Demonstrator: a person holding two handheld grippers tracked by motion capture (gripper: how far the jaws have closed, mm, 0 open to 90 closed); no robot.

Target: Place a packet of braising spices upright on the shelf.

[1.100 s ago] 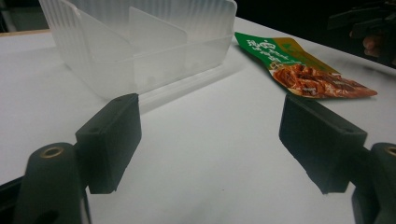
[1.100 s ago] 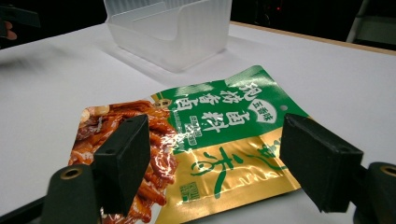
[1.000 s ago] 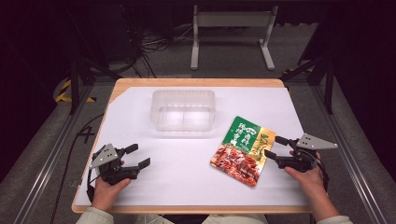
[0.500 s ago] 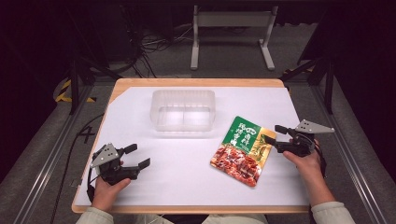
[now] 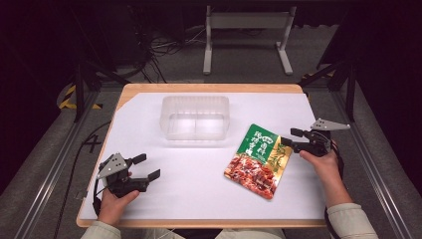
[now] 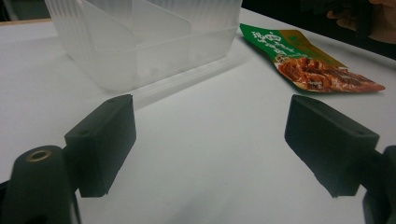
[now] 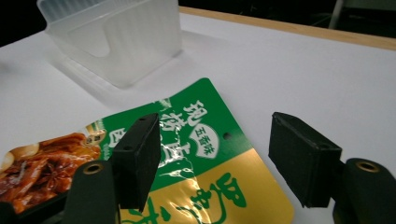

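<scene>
A green and gold food pouch [image 5: 256,162] with a picture of braised meat lies flat on the white table at the right of centre. My right gripper [image 5: 291,137] hovers at the pouch's far right corner, open. In the right gripper view its jaws [image 7: 215,126] straddle the green top of the pouch [image 7: 187,126] without pressing on it; they have just been closing a little. My left gripper [image 5: 147,166] rests near the front left of the table, open, with only bare table between its fingers [image 6: 210,107]. The pouch [image 6: 317,70] lies far ahead of it.
A clear plastic container [image 5: 195,130] with a divider stands at the back centre of the white sheet [image 5: 199,184]. It looms close in the left gripper view [image 6: 140,46] and at the upper left in the right gripper view [image 7: 121,42]. The wooden table edge [image 5: 209,88] runs behind it.
My right gripper has moved left and away from the front edge, up to the pouch's far right corner, its jaws slightly narrower. The left gripper has stayed put.
</scene>
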